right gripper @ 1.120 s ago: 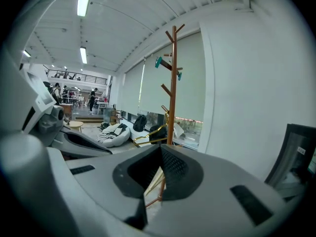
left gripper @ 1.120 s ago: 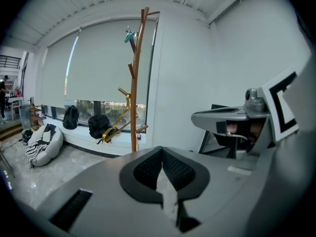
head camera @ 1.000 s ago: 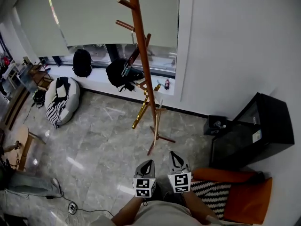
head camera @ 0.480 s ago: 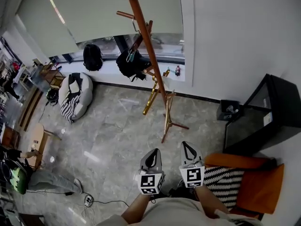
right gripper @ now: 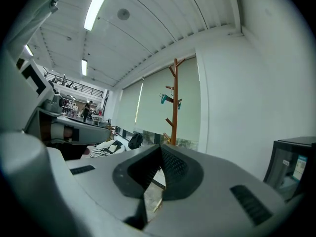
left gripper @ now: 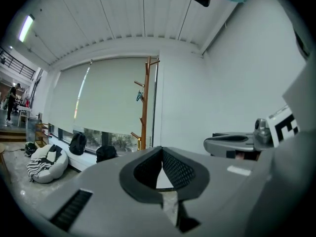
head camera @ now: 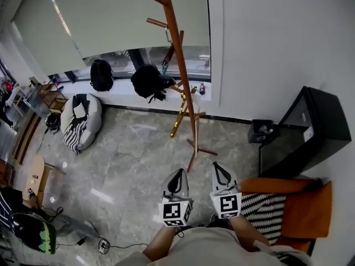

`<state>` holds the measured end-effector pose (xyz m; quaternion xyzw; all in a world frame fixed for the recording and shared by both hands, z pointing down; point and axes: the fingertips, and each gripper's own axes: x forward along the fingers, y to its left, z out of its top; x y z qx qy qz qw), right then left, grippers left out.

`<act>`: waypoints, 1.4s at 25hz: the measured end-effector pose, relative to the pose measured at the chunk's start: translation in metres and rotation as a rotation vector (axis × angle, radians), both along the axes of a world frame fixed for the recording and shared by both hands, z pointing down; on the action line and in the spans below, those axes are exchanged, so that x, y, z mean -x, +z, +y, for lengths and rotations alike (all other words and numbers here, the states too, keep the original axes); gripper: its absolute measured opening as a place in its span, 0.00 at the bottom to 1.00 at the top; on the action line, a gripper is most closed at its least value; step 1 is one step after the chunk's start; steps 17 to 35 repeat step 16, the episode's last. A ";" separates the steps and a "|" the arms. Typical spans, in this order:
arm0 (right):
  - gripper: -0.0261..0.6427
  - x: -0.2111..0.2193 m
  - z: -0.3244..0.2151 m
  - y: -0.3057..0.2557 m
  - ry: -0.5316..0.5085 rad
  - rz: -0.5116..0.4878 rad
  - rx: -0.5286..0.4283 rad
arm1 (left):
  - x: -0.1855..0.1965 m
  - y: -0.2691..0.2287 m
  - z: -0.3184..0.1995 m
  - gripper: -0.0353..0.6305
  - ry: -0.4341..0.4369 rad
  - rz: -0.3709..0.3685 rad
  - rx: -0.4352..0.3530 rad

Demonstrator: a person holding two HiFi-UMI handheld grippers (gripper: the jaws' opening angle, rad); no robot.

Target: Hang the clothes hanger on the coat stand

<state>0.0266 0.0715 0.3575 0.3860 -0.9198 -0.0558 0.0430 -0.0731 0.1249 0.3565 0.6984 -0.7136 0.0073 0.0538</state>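
Both grippers sit low centre in the head view, side by side, noses pointing up-frame twd the coat stand (head camera: pixel 178 71). Left gripper (head camera: pixel 178 173) is clenched, jaws together w/ nothing btwn them. Right gripper (head camera: pixel 218 167) is the same, shut tight & empty.

The stand is upright on the grey floor, centre frame, well apart from both grippers. A small teal thing (right gripper: pixel 163 98) hangs off a peg high on the pole. It's prob the clothes hanger, but too small to be sure tbh. A gold thing (head camera: pixel 179 118) leans against the lower pole; can't tell what it is.

Containers:
- Small black bin (head camera: pixel 259 132), right of the stand's foot by the wall, w/ some pale bits inside. Can't make out what they are.
- Big black cabinet (head camera: pixel 310 129) at the right edge. Contents not visible.
- 2 black backpacks (head camera: pixel 101 74) on the window ledge, upper left. Can't see inside.

Also a beanbag (head camera: pixel 89 112) at left w/ a striped cloth (head camera: pixel 71 134) draped on it, and an orange chair (head camera: pixel 302 215) lower right w/ a striped cushion (head camera: pixel 265 212) on the seat.
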 end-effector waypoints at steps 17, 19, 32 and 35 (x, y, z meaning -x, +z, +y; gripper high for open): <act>0.05 0.035 0.032 -0.032 0.019 -0.010 -0.071 | 0.019 -0.023 0.017 0.07 0.072 -0.027 -0.056; 0.05 0.035 0.032 -0.032 0.019 -0.010 -0.071 | 0.019 -0.023 0.017 0.07 0.072 -0.027 -0.056; 0.05 0.035 0.032 -0.032 0.019 -0.010 -0.071 | 0.019 -0.023 0.017 0.07 0.072 -0.027 -0.056; 0.05 0.035 0.032 -0.032 0.019 -0.010 -0.071 | 0.019 -0.023 0.017 0.07 0.072 -0.027 -0.056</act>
